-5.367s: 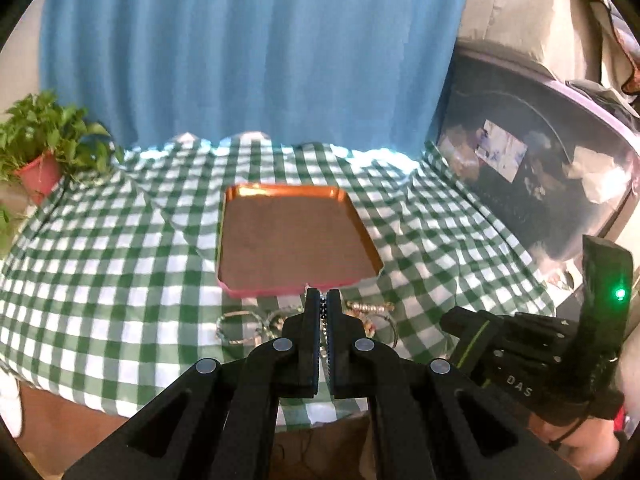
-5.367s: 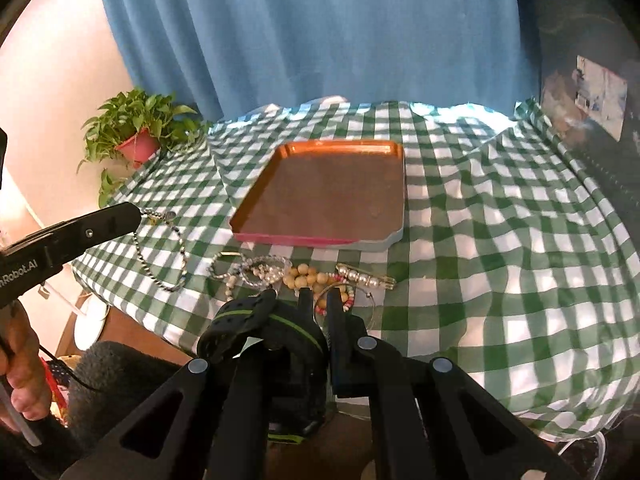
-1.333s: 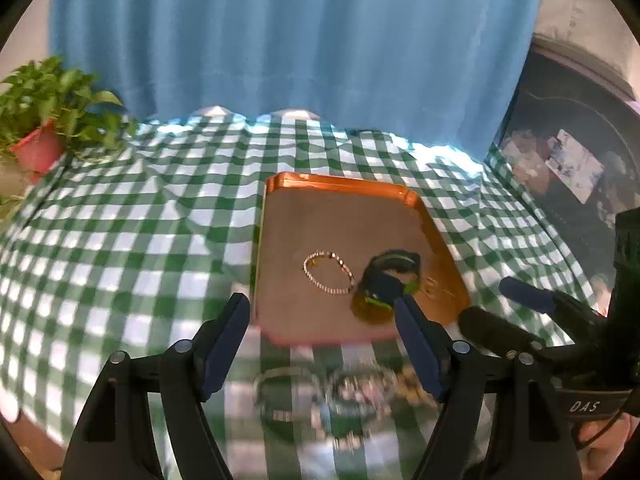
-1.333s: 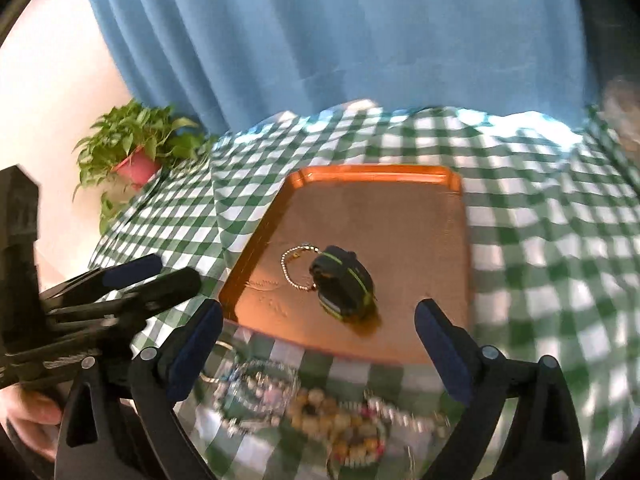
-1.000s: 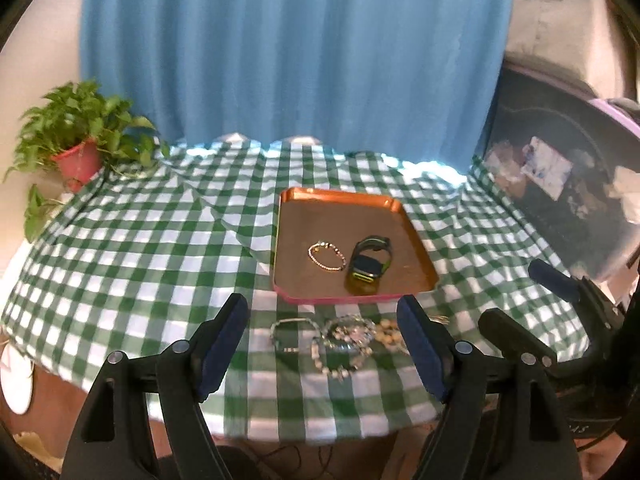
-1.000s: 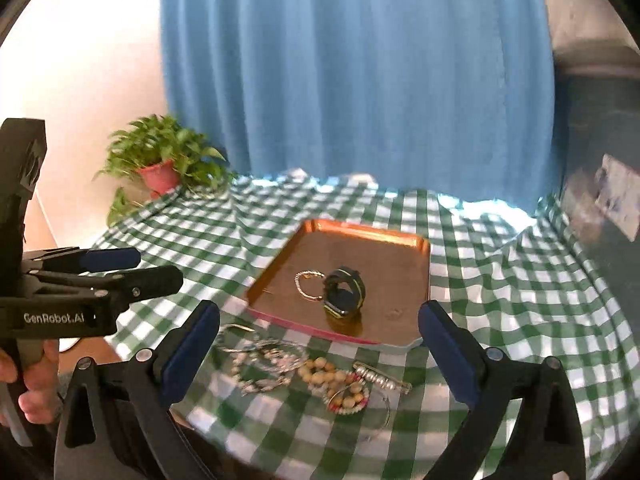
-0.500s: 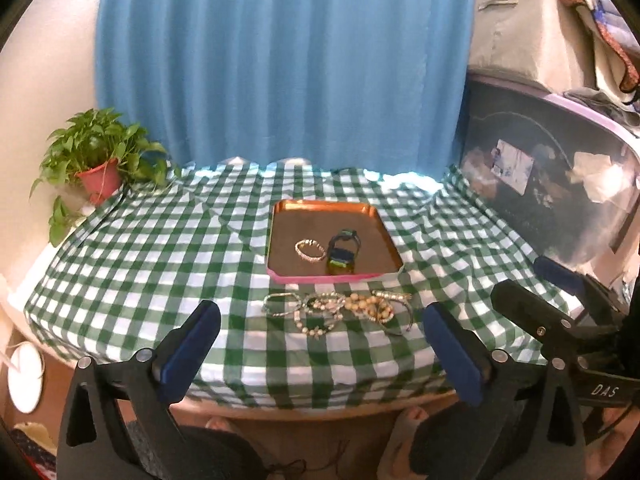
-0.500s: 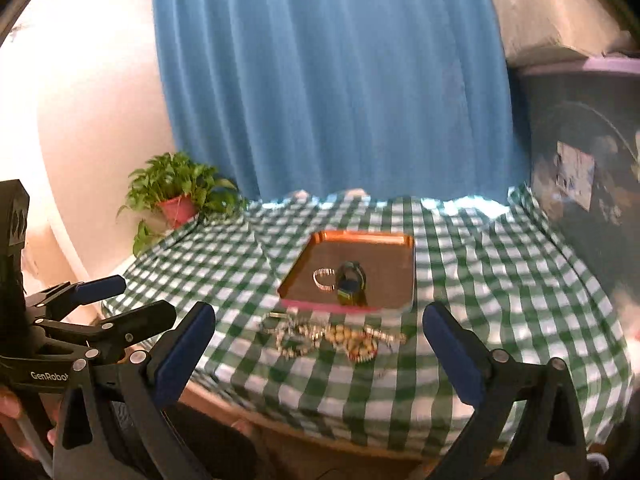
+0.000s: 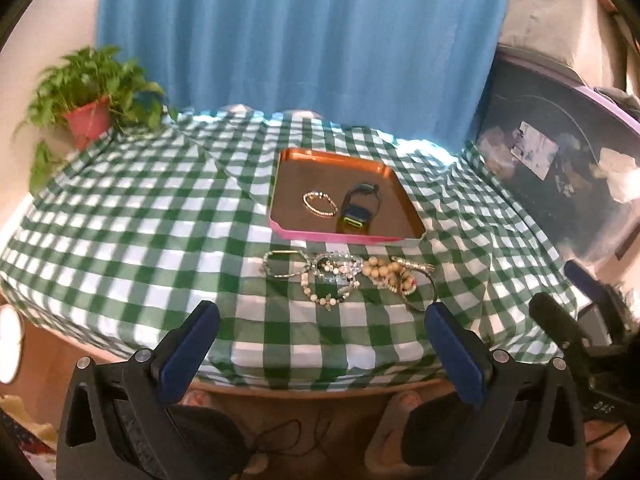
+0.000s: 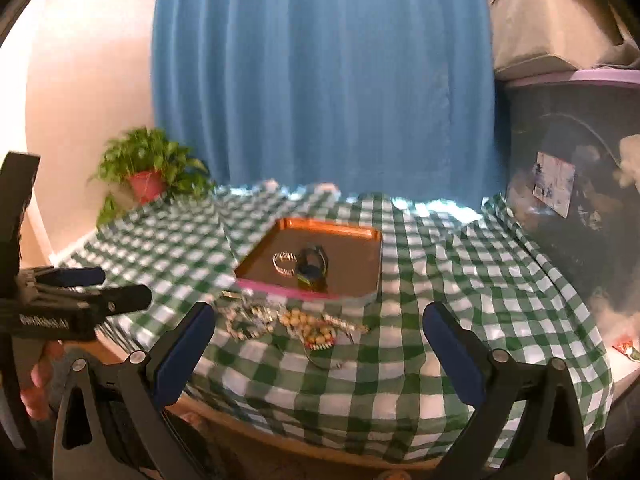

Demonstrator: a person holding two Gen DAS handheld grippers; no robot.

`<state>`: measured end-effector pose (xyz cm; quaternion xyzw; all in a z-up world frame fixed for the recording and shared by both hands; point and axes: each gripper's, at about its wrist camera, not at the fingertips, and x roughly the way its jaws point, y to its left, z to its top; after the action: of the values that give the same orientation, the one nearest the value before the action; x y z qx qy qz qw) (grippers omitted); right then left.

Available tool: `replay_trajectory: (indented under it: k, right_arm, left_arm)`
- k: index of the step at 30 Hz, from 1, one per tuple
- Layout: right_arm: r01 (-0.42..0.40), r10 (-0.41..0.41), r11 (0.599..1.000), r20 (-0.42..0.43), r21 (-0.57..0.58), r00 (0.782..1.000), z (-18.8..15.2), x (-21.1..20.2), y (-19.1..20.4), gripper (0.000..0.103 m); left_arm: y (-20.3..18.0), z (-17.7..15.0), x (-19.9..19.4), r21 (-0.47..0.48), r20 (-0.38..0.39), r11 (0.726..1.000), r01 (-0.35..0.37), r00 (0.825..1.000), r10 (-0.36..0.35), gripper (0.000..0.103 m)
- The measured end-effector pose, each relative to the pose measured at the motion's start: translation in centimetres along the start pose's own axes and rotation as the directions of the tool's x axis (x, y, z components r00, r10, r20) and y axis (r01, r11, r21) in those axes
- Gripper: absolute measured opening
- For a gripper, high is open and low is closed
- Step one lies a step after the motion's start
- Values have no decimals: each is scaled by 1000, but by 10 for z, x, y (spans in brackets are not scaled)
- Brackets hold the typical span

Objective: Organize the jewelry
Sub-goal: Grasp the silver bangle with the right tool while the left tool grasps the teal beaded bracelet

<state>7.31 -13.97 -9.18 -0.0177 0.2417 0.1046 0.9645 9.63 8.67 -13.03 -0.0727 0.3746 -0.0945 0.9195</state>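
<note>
An orange tray (image 9: 404,194) (image 10: 370,256) with a pink front rim sits mid-table on the green checked cloth. In it lie a thin beaded bracelet (image 9: 319,204) (image 10: 282,263) and a black watch with a green stripe (image 9: 358,209) (image 10: 312,266). A pile of bracelets and beads (image 9: 348,274) (image 10: 296,322) lies on the cloth in front of the tray. My left gripper (image 9: 320,344) is open and empty, held back off the table's front edge. My right gripper (image 10: 320,344) is also open and empty, back from the edge.
A potted plant (image 9: 90,110) (image 10: 150,172) stands at the table's back left. A blue curtain (image 9: 296,36) hangs behind. A dark storage bin (image 9: 560,152) (image 10: 576,184) stands at the right. The other gripper shows at each view's side.
Both grippers were shut on jewelry, then opened over the tray and left the bracelet and watch in it. Both pulled well back from the table and drifted slightly closer in the last half second.
</note>
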Motion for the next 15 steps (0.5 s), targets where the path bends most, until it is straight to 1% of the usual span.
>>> replay_trajectory:
  k: [2, 3, 4, 5, 7, 9, 10, 11, 13, 14, 15]
  right_arm:
    - [-26, 28, 999, -40, 43, 999, -6, 16, -5, 99]
    - [-48, 52, 996, -57, 71, 997, -10, 24, -9, 92]
    - [-57, 62, 995, -66, 83, 996, -12, 28, -10, 82]
    - [-66, 75, 993, -88, 97, 993, -16, 38, -14, 78]
    - [-106, 120, 988, -126, 110, 985, -25, 56, -19, 74]
    - [-121, 137, 985, -138, 119, 981, -31, 68, -23, 70]
    - [-122, 139, 985, -149, 122, 979, -35, 77, -25, 70]
    - [-124, 143, 985, -155, 124, 978, -37, 82, -25, 70]
    - [-130, 152, 983, -176, 130, 973, -42, 97, -28, 70]
    - [-133, 156, 982, -180, 132, 971, -43, 100, -29, 70]
    - [-136, 159, 982, -187, 132, 969, -45, 105, -30, 69]
  left_arm:
    - [2, -2, 10, 22, 7, 1000, 11, 1000, -12, 102]
    - [2, -3, 15, 36, 5, 999, 6, 1000, -6, 101]
    - [2, -3, 23, 50, -5, 999, 3, 1000, -3, 101]
    - [3, -4, 33, 64, -23, 998, 11, 1000, -10, 101]
    - [4, -6, 50, 76, -55, 997, 34, 998, -30, 101]
    - [5, -6, 68, 83, -93, 994, 73, 994, -65, 101]
    - [6, -6, 78, 85, -108, 993, 81, 992, -72, 100]
    - [7, -6, 88, 94, -118, 992, 83, 990, -71, 98]
    - [9, -3, 104, 126, -129, 989, 72, 990, -55, 89]
    - [10, -2, 111, 140, -133, 988, 65, 990, -46, 81]
    - [13, -1, 118, 149, -137, 987, 59, 990, -39, 78]
